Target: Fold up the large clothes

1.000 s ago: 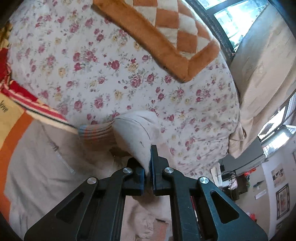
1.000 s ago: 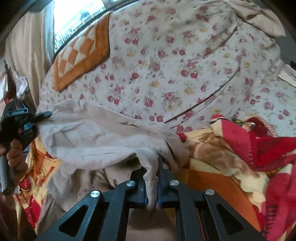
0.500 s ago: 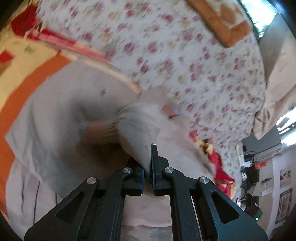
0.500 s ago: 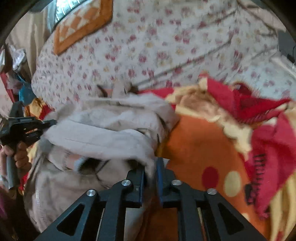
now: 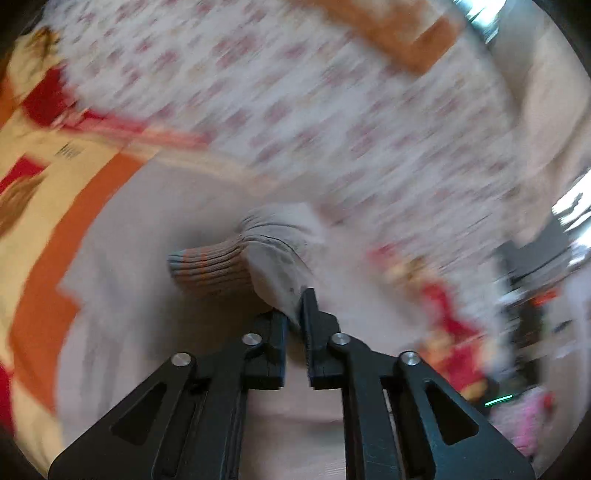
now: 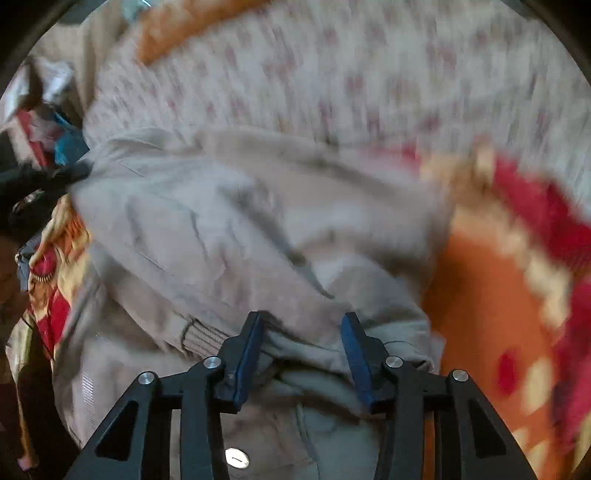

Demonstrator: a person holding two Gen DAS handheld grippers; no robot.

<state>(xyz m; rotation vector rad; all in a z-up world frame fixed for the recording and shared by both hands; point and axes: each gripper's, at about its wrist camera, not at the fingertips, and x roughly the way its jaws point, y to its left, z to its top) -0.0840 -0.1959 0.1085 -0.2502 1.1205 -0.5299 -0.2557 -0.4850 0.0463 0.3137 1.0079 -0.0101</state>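
Note:
A large beige jacket (image 6: 236, 229) lies on an orange, yellow and red blanket (image 6: 487, 302) on a bed. My left gripper (image 5: 295, 314) is shut on the jacket's sleeve (image 5: 273, 258) near its ribbed, striped cuff (image 5: 207, 266), low over the jacket body (image 5: 147, 302). My right gripper (image 6: 303, 328) is open, its blue pads (image 6: 247, 350) apart around a fold of the jacket, with another ribbed cuff (image 6: 203, 336) just to its left. The left gripper also shows in the right wrist view (image 6: 48, 181), at the jacket's far left end. Both views are blurred.
A floral bedspread (image 5: 332, 122) covers the far part of the bed, with an orange checkered cushion (image 5: 413, 33) on it. The blanket (image 5: 55, 206) spreads to the left of the jacket in the left wrist view. Room clutter (image 5: 532, 302) stands beyond the bed's right edge.
My right gripper has opened and let go of the jacket fabric. Both grippers have come down to the blanket with the fold; the left still grips the sleeve.

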